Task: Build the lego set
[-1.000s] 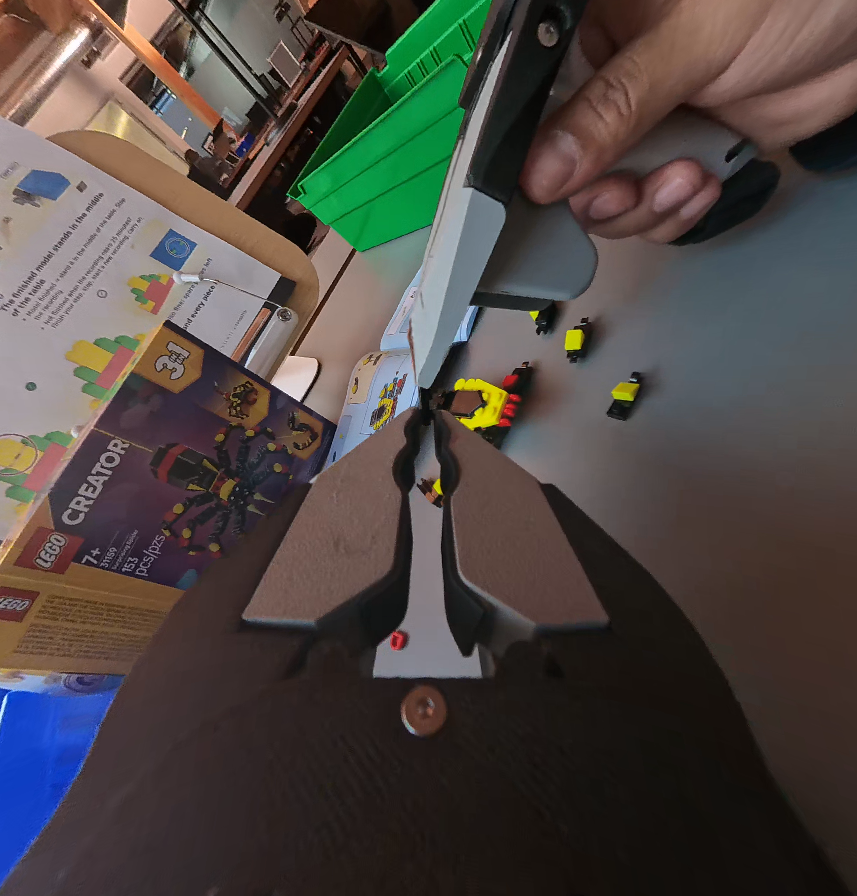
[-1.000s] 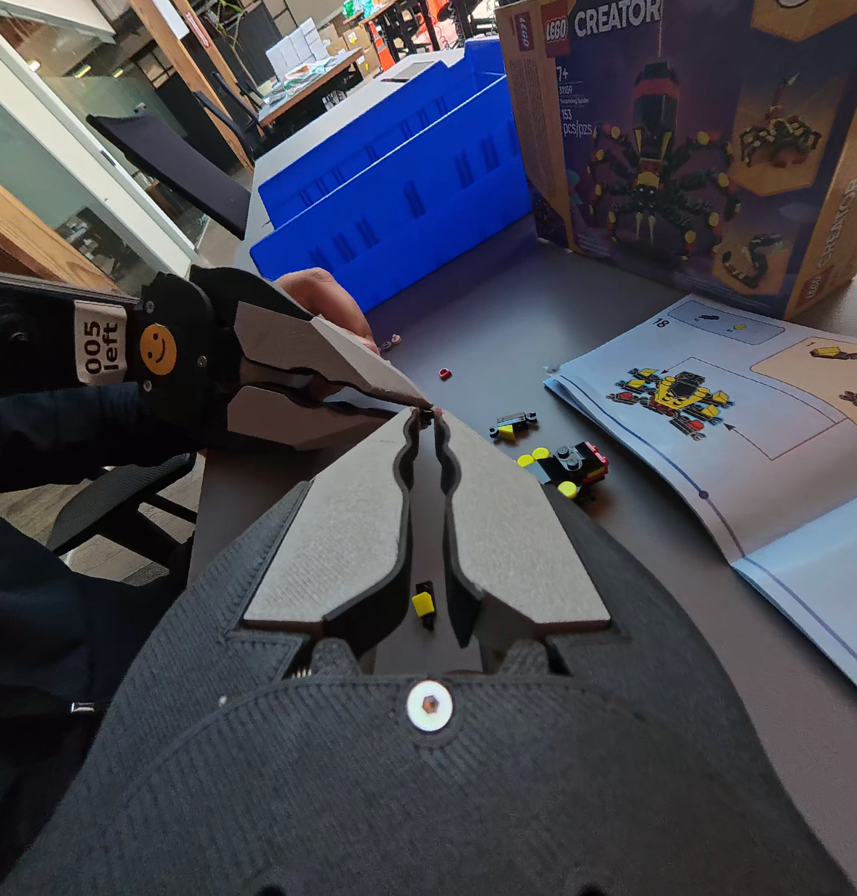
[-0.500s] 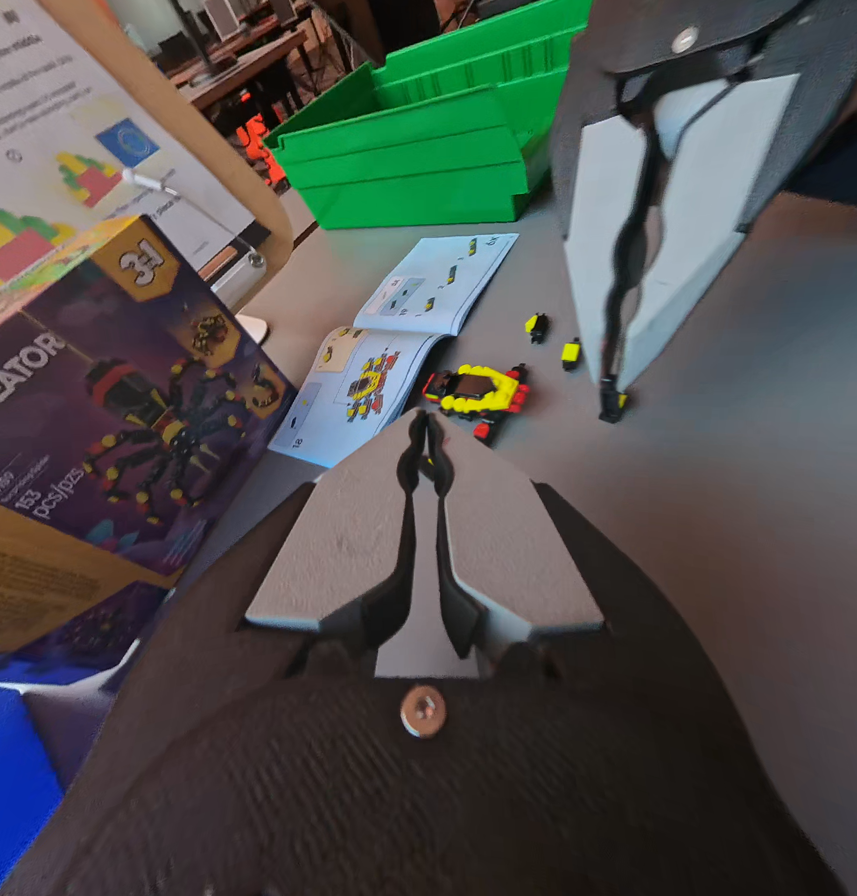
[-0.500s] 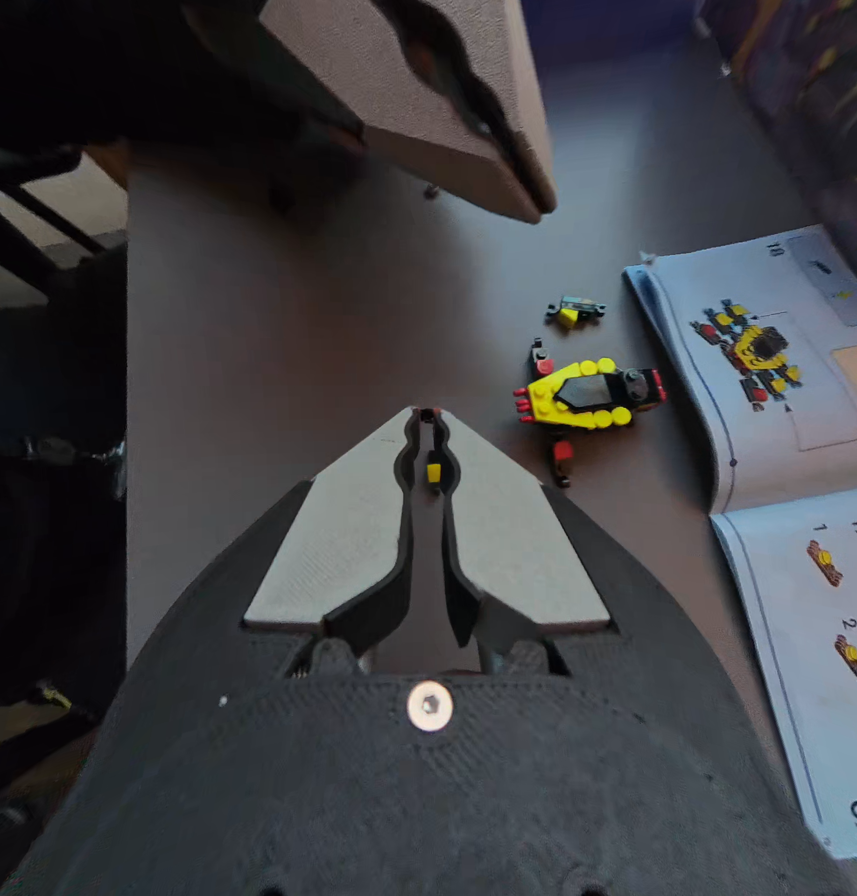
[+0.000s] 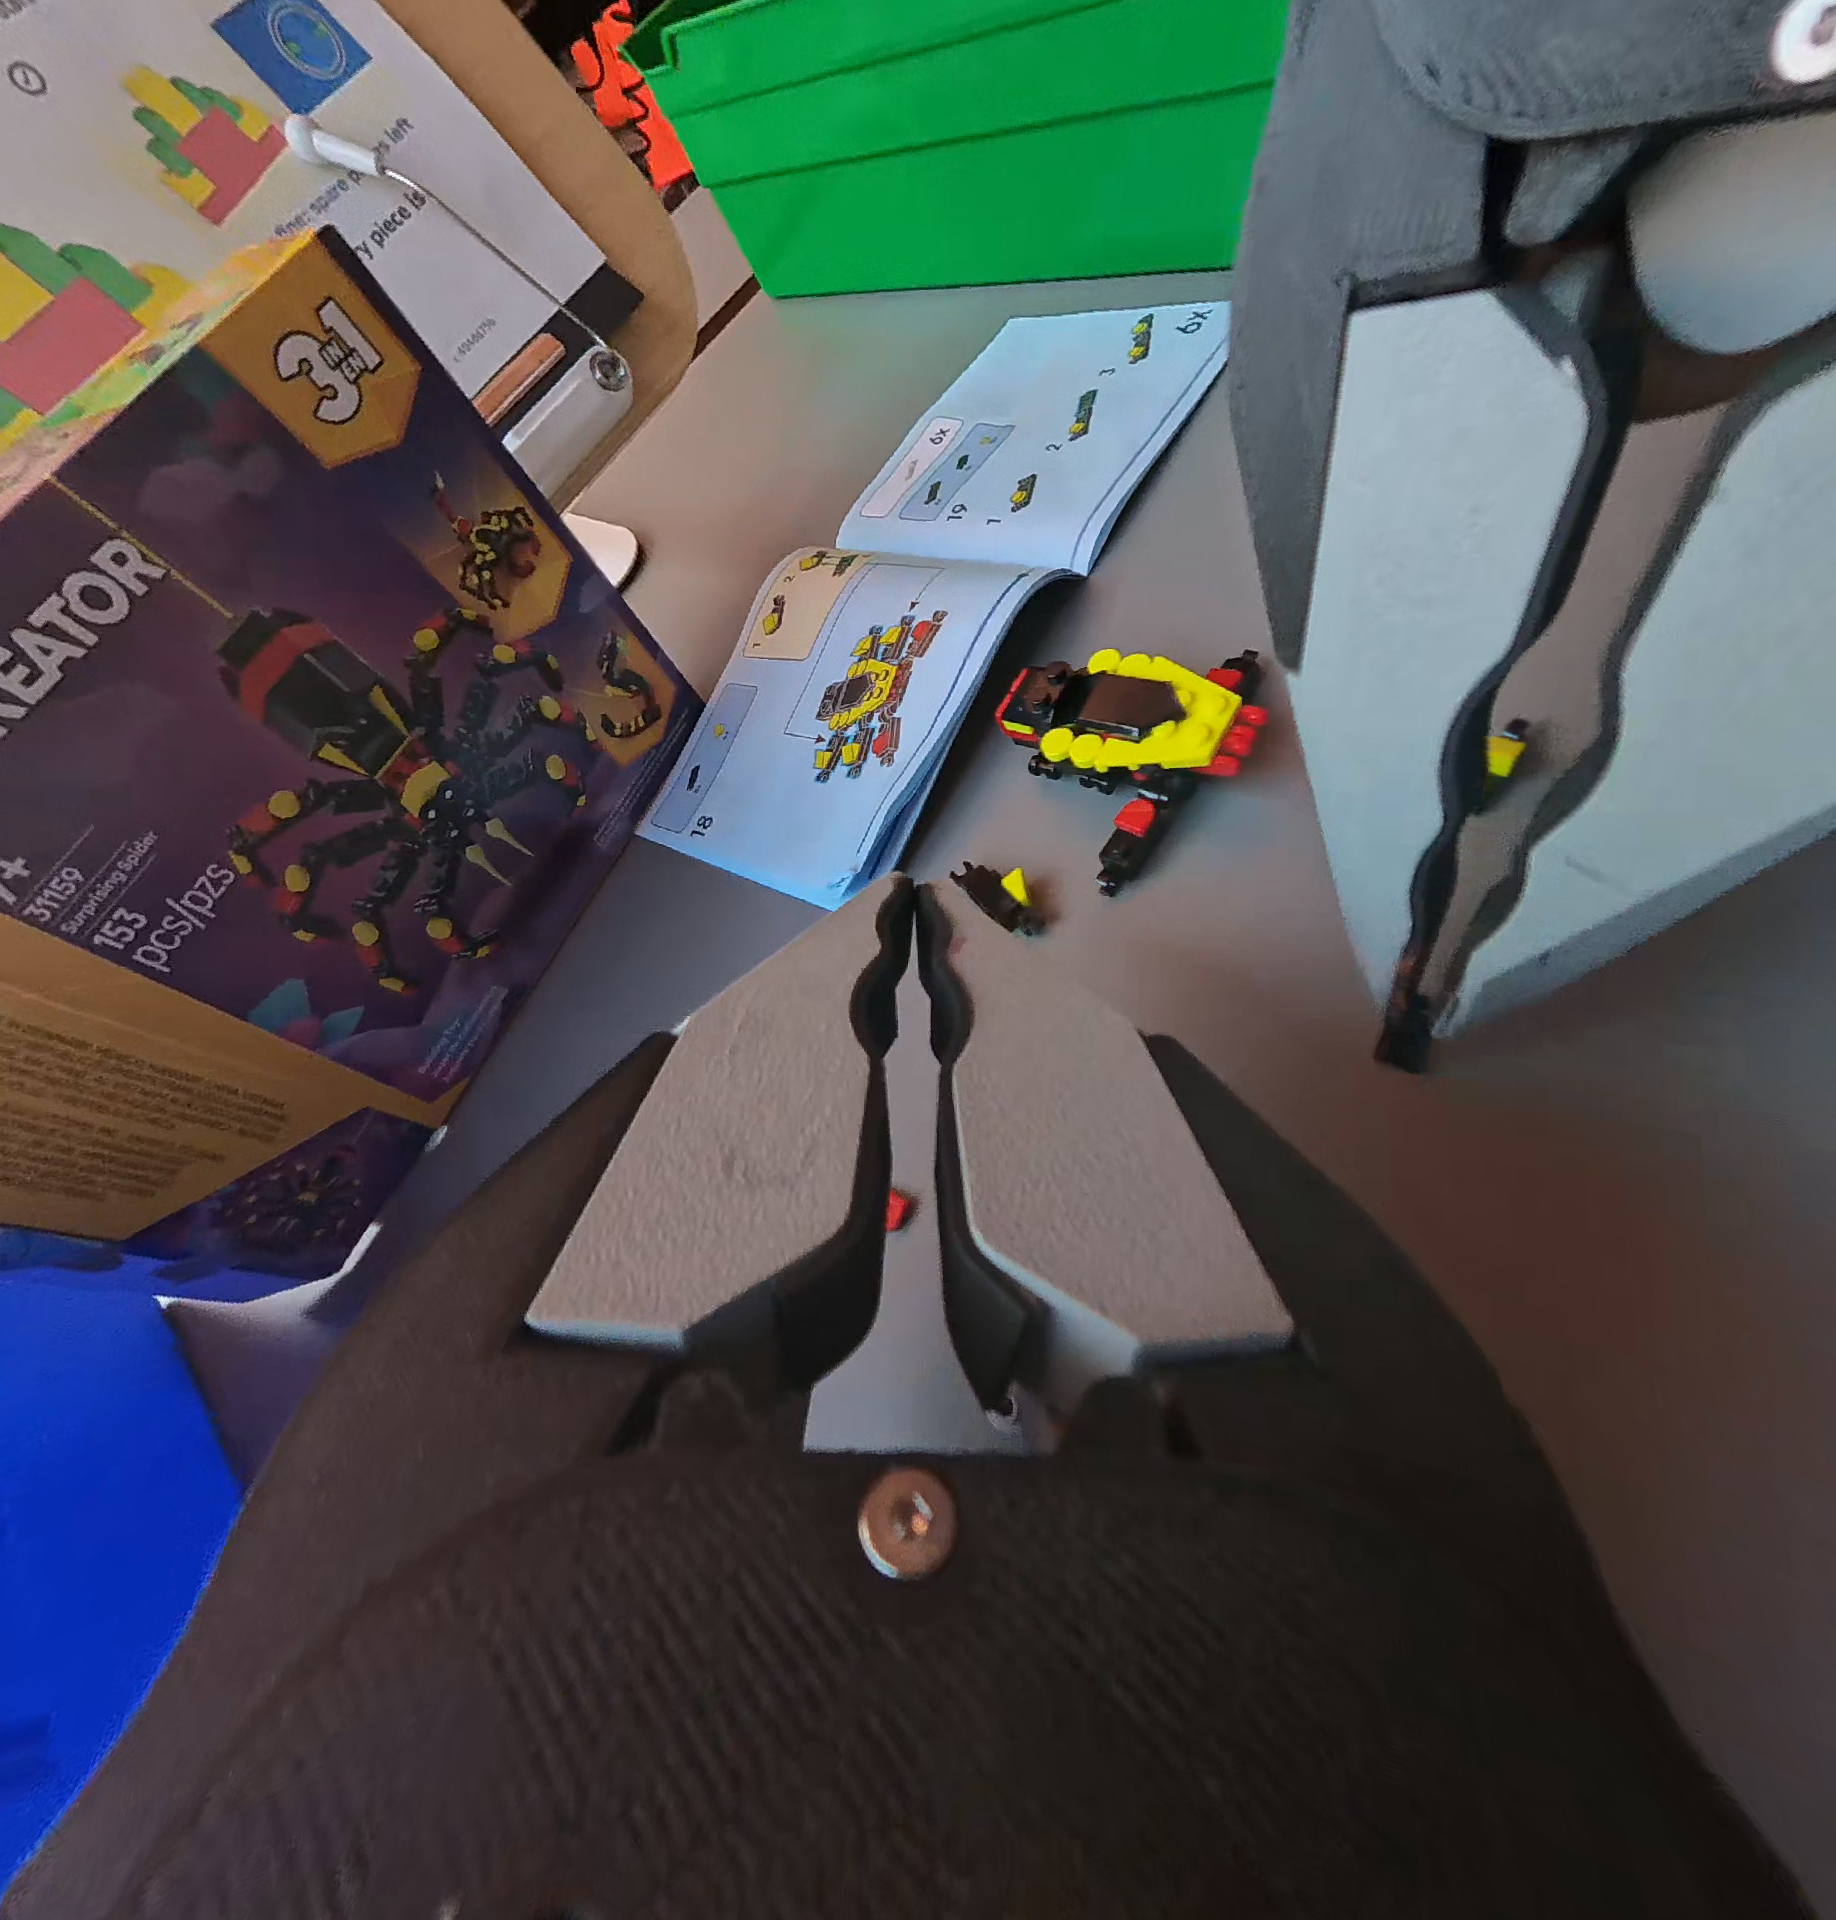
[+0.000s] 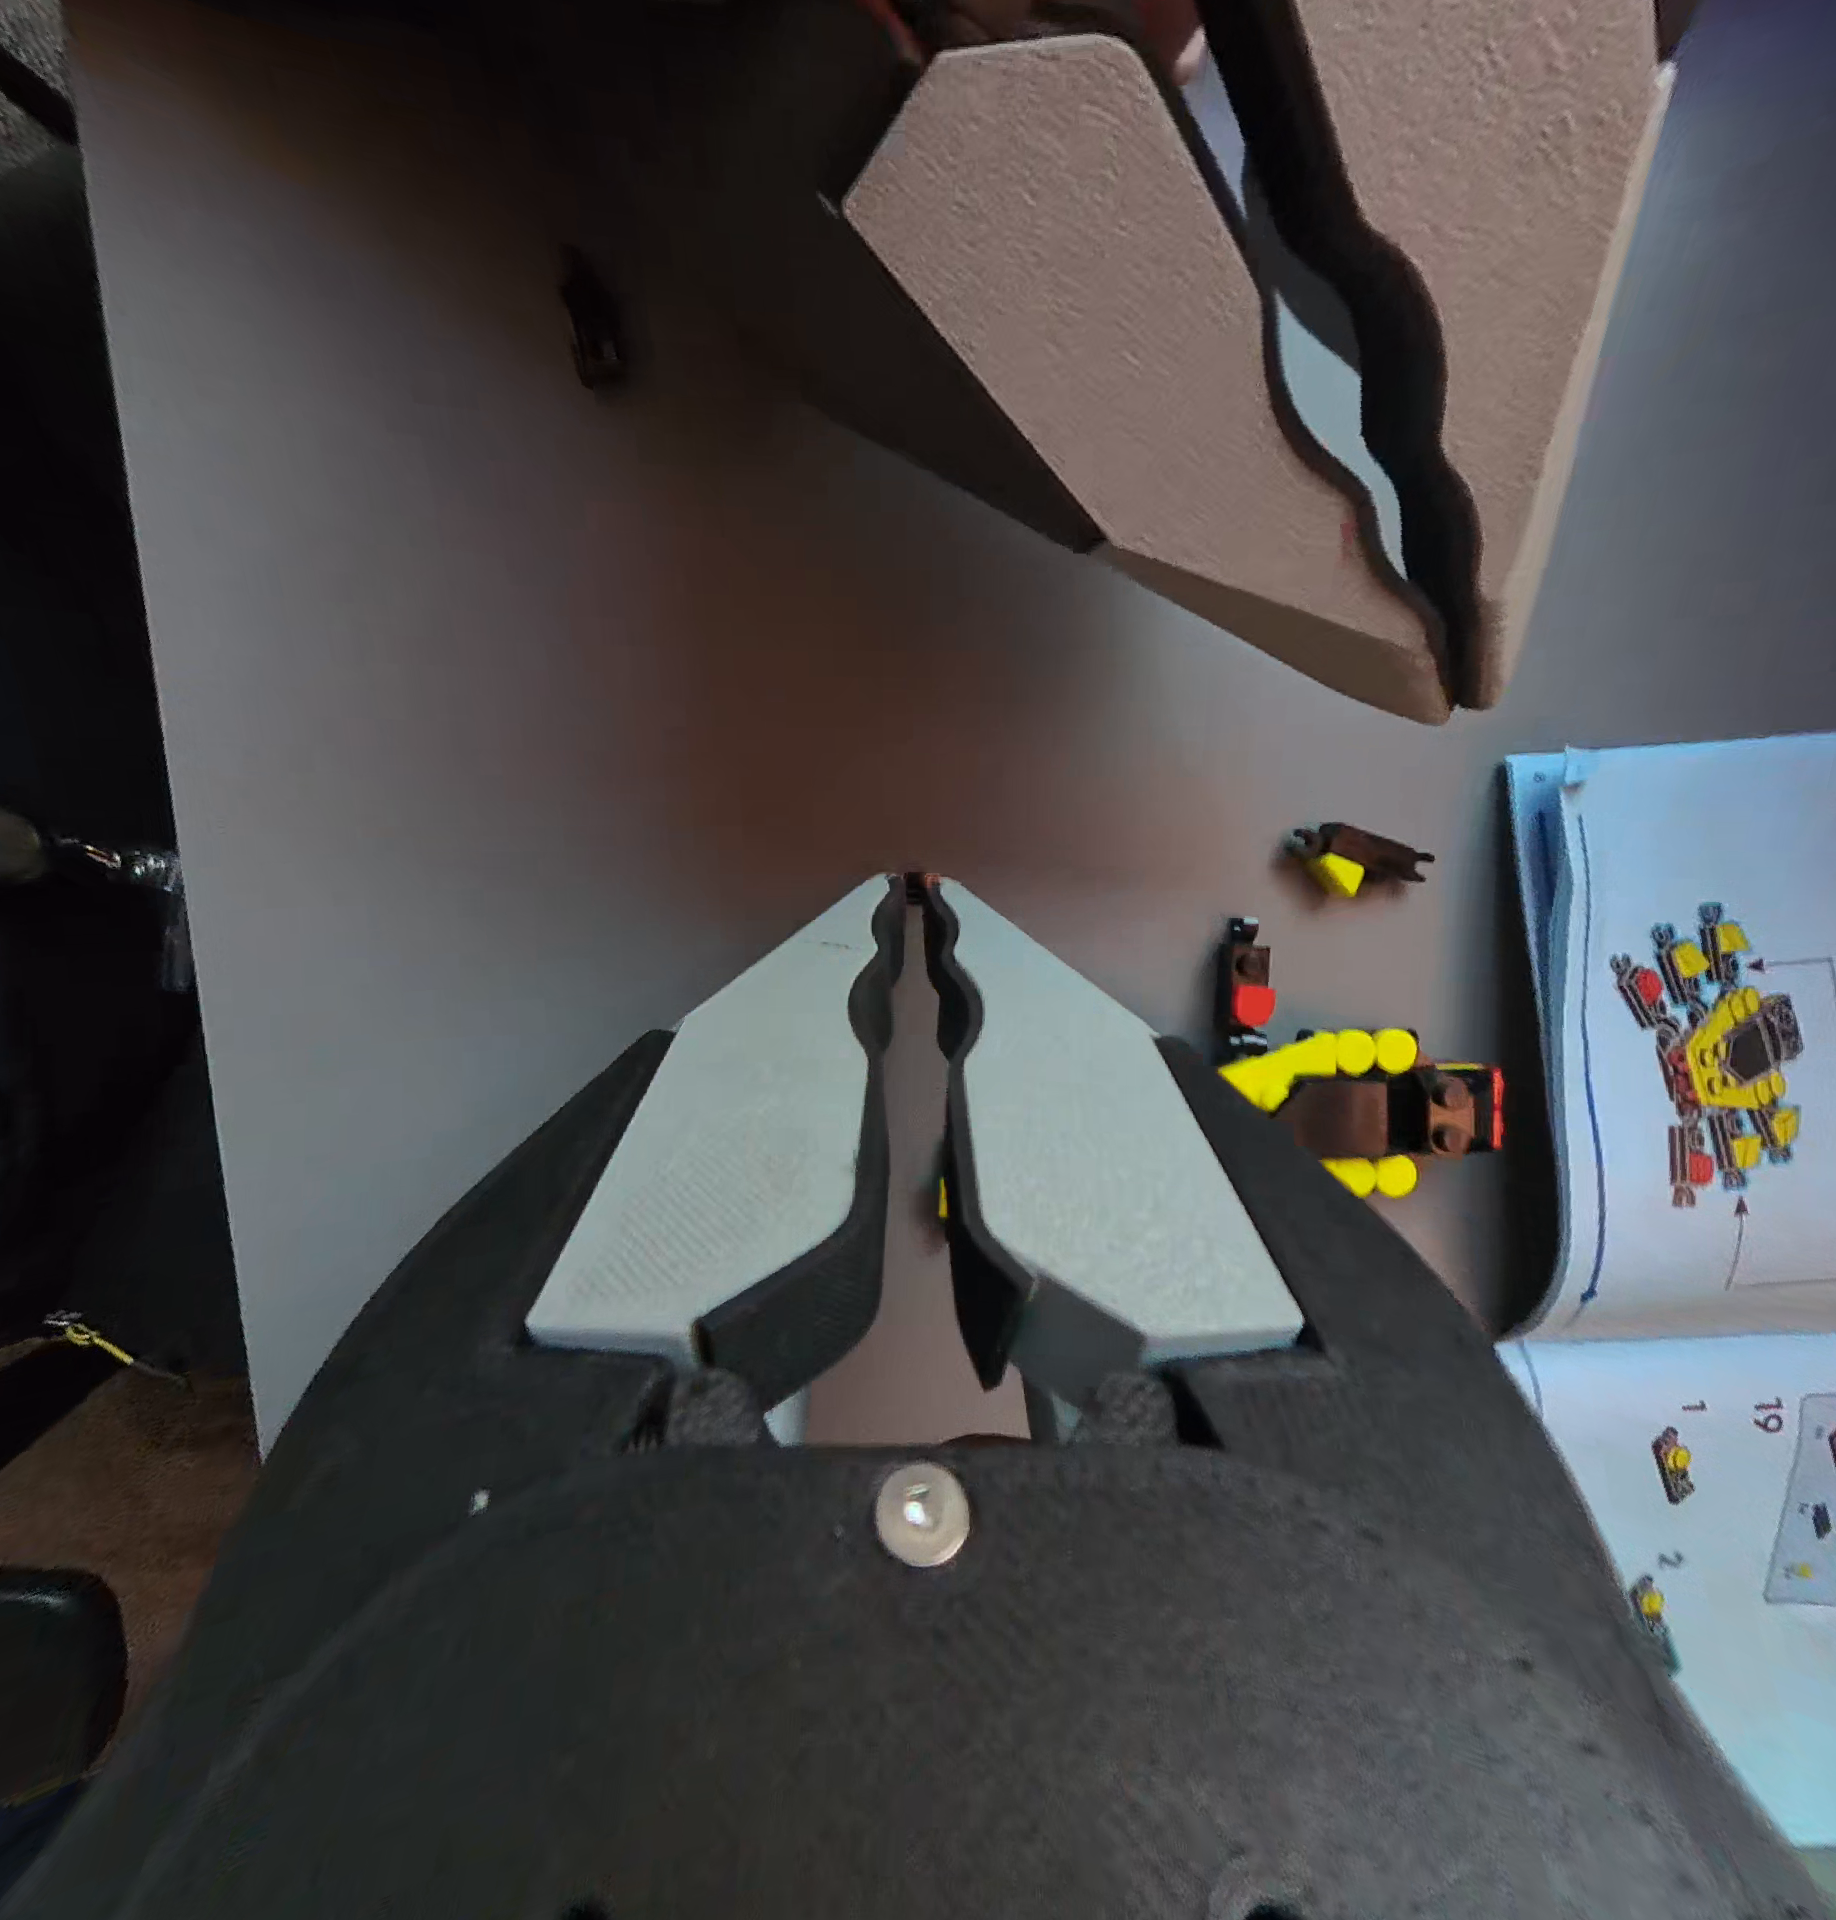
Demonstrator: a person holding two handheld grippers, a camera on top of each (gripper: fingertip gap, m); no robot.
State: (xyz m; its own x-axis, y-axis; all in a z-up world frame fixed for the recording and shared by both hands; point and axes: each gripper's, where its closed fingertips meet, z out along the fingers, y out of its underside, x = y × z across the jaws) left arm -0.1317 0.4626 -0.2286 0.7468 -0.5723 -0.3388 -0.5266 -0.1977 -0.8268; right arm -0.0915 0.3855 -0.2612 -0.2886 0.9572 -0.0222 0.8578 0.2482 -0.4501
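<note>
My left gripper (image 5: 912, 891) is shut, with nothing visible between its tips; it also shows in the right wrist view (image 6: 1459, 698), above the table. My right gripper (image 6: 916, 883) is shut on a small black piece (image 6: 912, 884) that sticks out of its tips (image 5: 1405, 1042). It points down at the grey table (image 5: 1516, 1195). The yellow and black spider body (image 5: 1132, 717) (image 6: 1350, 1101) lies by the open instruction booklet (image 5: 893, 665) (image 6: 1703, 1039). A black and red leg (image 5: 1137, 831) (image 6: 1246, 987) touches the body. A small black and yellow piece (image 5: 1002, 894) (image 6: 1350, 862) lies just beyond my left tips.
The set's box (image 5: 270, 727) stands left of the booklet, with a clipboard sheet (image 5: 114, 156) behind it. Green bins (image 5: 945, 135) stand at the back and a blue bin (image 5: 62, 1507) at the near left. A red stud (image 5: 898, 1210) and a dark piece (image 6: 592, 332) lie loose. There is about 9 cm between the tips of the two grippers.
The two grippers met tip to tip a second ago and have since drawn apart. My right gripper has turned to point down at the table with the small piece in its tips.
</note>
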